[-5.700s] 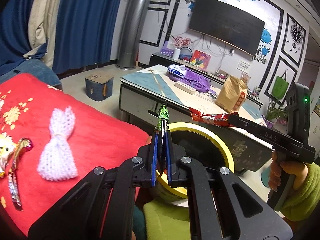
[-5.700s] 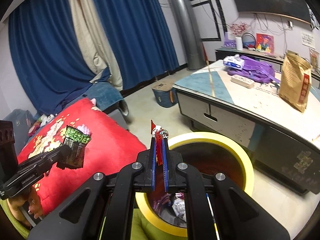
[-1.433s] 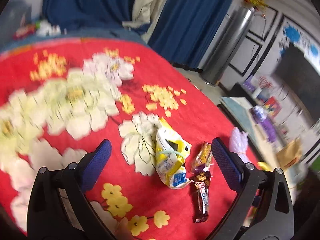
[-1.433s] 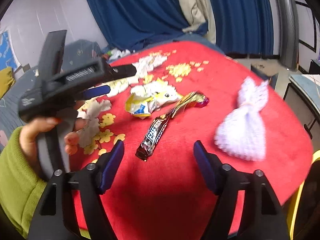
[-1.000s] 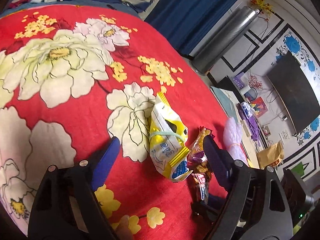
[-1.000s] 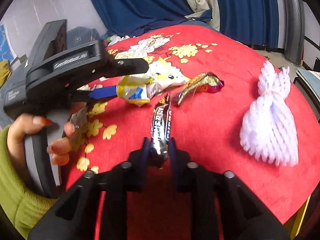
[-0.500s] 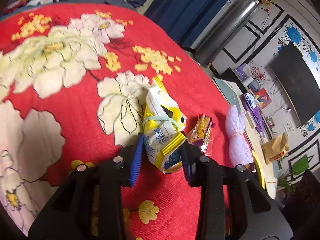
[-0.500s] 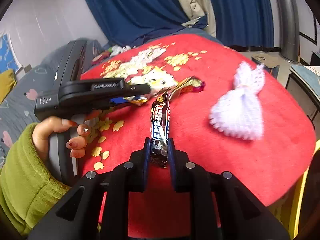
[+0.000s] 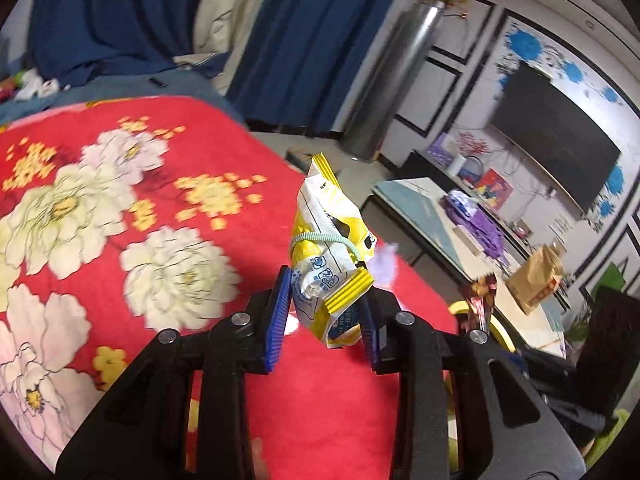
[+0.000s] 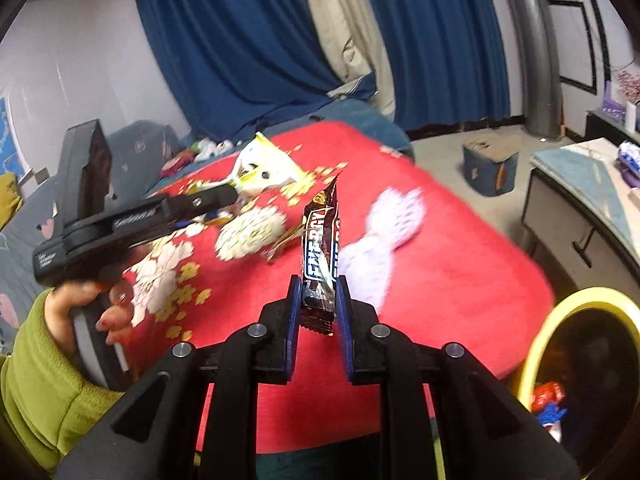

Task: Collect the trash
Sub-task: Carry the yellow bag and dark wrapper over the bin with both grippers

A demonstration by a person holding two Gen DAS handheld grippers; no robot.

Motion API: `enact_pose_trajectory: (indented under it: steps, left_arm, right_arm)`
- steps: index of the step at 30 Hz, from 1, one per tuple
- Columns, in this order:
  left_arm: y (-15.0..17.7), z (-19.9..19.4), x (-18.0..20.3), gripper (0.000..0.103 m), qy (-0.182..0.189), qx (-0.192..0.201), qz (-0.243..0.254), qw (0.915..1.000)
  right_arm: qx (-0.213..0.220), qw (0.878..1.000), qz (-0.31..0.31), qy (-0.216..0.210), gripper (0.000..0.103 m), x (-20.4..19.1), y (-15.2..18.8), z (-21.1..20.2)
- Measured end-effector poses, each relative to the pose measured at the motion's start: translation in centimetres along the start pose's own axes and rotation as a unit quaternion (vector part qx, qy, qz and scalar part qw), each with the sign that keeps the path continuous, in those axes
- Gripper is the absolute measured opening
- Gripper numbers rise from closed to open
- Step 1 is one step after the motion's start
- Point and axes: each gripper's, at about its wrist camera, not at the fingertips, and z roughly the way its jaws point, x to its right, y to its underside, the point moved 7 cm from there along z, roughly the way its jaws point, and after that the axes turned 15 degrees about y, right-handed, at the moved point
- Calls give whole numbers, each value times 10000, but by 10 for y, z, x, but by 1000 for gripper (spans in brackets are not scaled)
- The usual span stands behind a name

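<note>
My left gripper (image 9: 326, 292) is shut on a crumpled yellow-and-white snack bag (image 9: 324, 216), held up off the red flowered blanket (image 9: 160, 184). The right wrist view shows that same bag (image 10: 264, 164) at the left gripper's tip (image 10: 224, 196). My right gripper (image 10: 318, 286) is shut on a dark energy bar wrapper (image 10: 320, 240), which stands upright above the blanket. A white foam net (image 10: 384, 232) and a gold candy wrapper (image 10: 284, 240) lie on the blanket behind it. The yellow-rimmed bin (image 10: 536, 340) stands low at the right with trash inside.
A low coffee table (image 10: 568, 200) stands right of the blanket's edge, with a brown paper bag (image 9: 536, 280) on it. A blue box (image 10: 490, 168) sits on the floor. Blue curtains hang behind. A hand in a green sleeve (image 10: 60, 360) holds the left gripper.
The left gripper went from open around the yellow bag to shut on it. Both grippers have lifted their wrappers off the blanket and swung toward the bin side.
</note>
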Motion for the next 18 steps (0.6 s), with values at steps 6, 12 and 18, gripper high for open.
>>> enact_pose_trajectory:
  steps: [6,12,18]
  left_arm:
    - [4,13,35,24,231,-79,325,9992]
    - [14,28,67,24,455,-216,604,9969]
    - [26,44,95,24,667,-380,841,9935]
  right_arm:
    - [277,9990,128,322,17,36,-10,-21]
    - [407,9966,386,606,17,78,-12,-37]
    - [433,9929,623,914,17,111,-7,-47]
